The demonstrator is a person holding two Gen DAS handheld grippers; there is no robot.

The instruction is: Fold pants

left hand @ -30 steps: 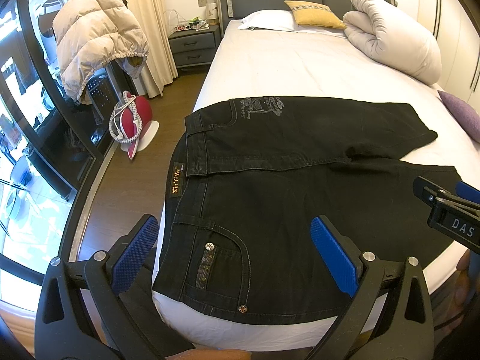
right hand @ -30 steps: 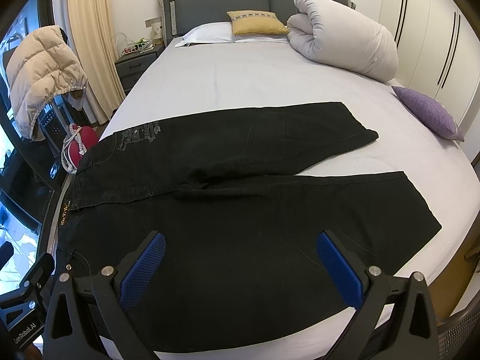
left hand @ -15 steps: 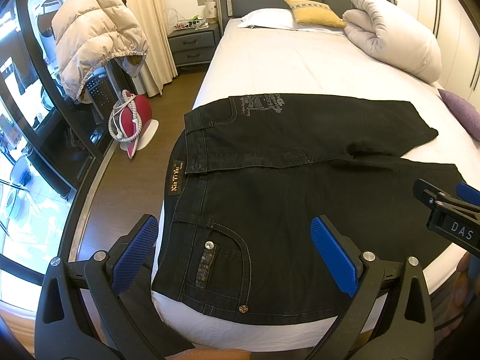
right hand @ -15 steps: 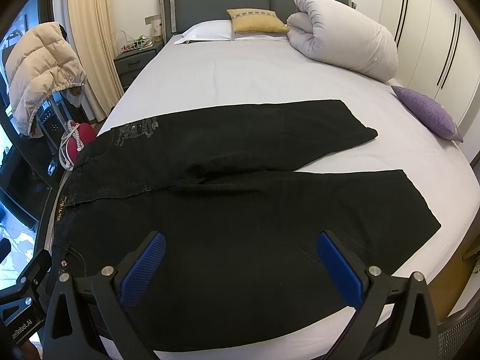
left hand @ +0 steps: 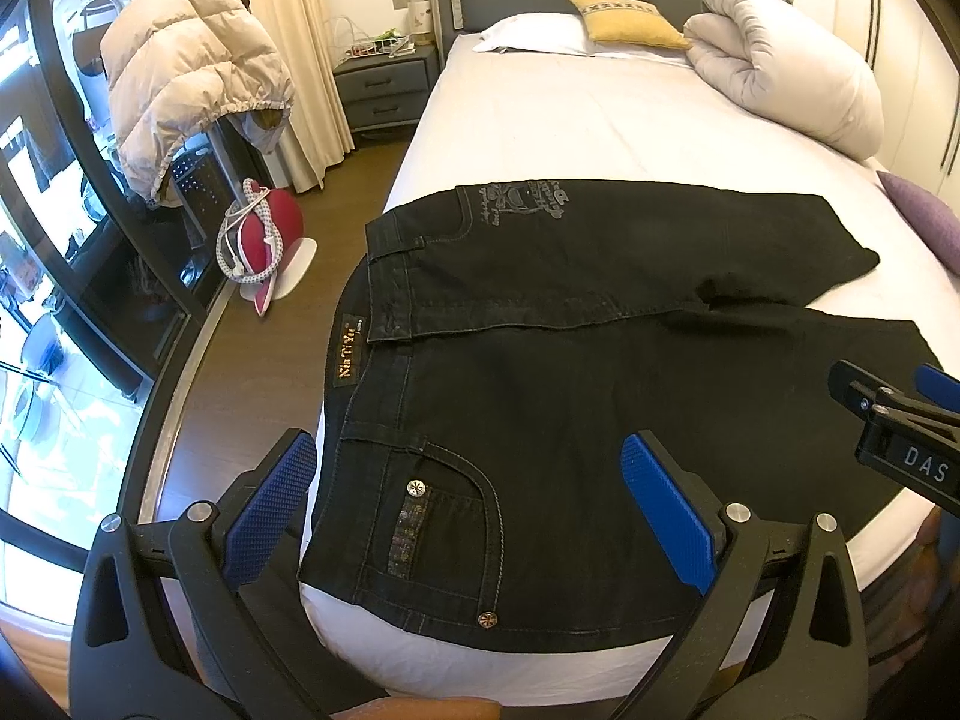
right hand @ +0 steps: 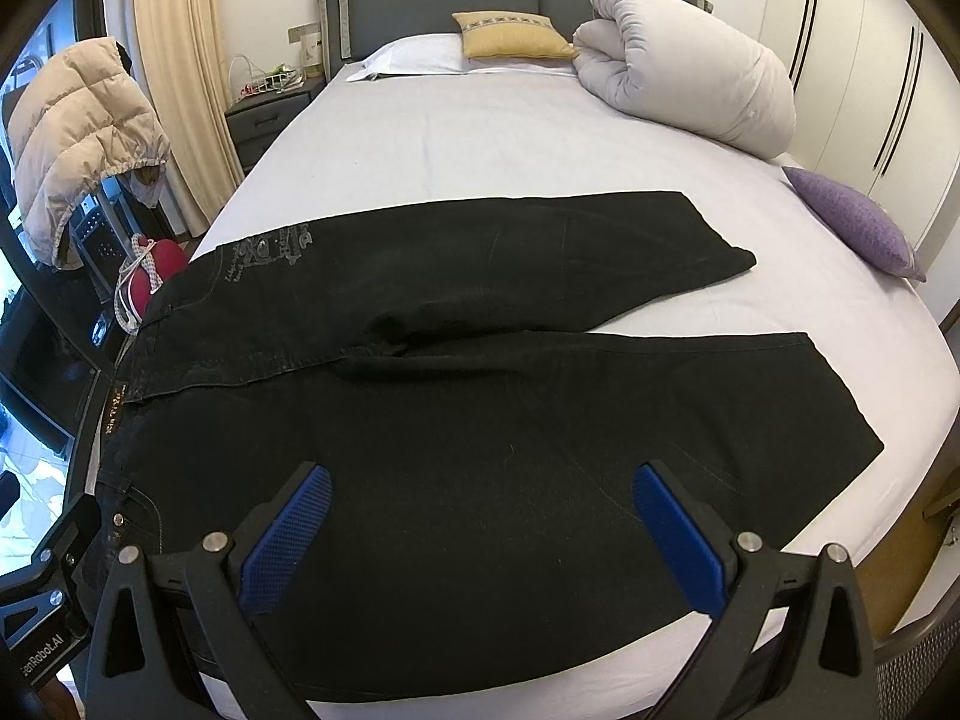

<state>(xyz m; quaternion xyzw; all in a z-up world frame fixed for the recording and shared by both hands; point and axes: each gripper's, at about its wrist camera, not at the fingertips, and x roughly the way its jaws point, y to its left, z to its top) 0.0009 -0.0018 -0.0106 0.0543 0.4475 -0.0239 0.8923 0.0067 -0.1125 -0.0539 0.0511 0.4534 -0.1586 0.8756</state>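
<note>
Since a second ago almost nothing has shifted: the black denim pants [right hand: 480,420] still lie spread flat across the foot edge of the white-sheeted bed [right hand: 510,138], waistband at its left edge, legs splayed apart. Folding has probably not begun. The left gripper [left hand: 468,510] and right gripper [right hand: 480,534] both hover spread wide above the near leg, holding and touching nothing.
</note>
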